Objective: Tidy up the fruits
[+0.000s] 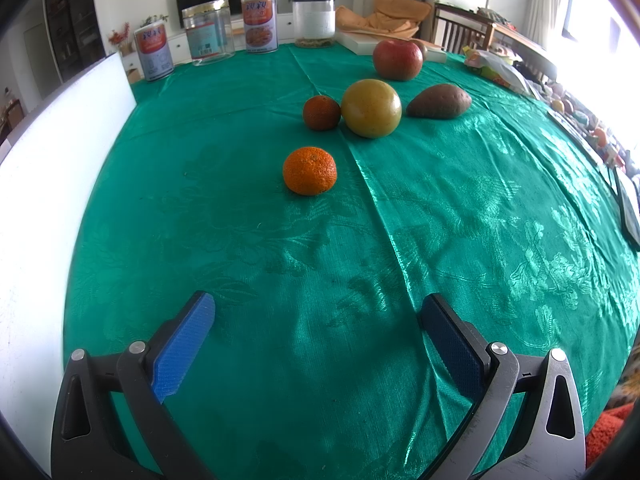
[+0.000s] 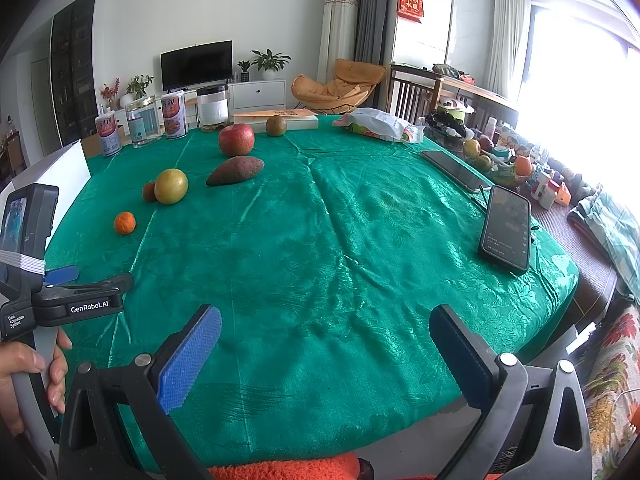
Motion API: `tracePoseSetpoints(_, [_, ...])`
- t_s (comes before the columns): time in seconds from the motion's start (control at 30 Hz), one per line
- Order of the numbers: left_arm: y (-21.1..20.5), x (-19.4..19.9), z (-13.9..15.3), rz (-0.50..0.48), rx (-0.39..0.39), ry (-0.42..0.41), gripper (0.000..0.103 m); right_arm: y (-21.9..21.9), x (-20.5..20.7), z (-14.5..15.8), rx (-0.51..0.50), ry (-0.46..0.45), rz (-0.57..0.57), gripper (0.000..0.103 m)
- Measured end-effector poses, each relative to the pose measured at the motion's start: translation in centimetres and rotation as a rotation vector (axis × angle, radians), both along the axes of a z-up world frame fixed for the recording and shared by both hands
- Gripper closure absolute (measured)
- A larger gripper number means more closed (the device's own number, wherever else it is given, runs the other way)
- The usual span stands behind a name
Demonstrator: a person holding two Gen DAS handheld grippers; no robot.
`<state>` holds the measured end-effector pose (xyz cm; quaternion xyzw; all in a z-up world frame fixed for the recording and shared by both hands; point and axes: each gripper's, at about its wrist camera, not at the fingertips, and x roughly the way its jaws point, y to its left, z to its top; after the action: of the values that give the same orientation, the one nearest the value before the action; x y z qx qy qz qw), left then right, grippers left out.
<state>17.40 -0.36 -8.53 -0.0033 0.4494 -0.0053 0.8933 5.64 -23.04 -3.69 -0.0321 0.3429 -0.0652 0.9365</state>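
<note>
left gripper (image 1: 316,312): hanging low over the green tablecloth (image 1: 248,248), blue pads sitting wide apart, nothing between them
person's hand (image 2: 28,380): wrapping around the left gripper's handle, showing at the left edge of the right wrist view
bright mandarin (image 1: 309,170): sitting alone on the cloth, nearest fruit ahead of the left gripper
darker mandarin (image 1: 321,112): sitting further back, touching or just about touching the big one beside it
yellow-green round fruit (image 1: 371,108): sitting in the middle of the bunch, can't tell exactly what kind
sweet potato (image 1: 439,101): lying on its side, just right of the round fruit
red apple (image 1: 397,59): standing behind those, near the table's far edge
right gripper (image 2: 325,322): hovering over the near side of the cloth, fingers spread wide and holding nothing
phone (image 2: 506,228): lying screen-up by the right edge, well apart from the fruit
</note>
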Motion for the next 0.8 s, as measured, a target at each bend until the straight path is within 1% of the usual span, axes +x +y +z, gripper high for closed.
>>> tracePoseSetpoints(0.8, [0.01,-0.01,0.0,0.0,0.0,0.0,0.0,-0.04,-0.07,-0.01,0.004,0.0,0.001,0.0])
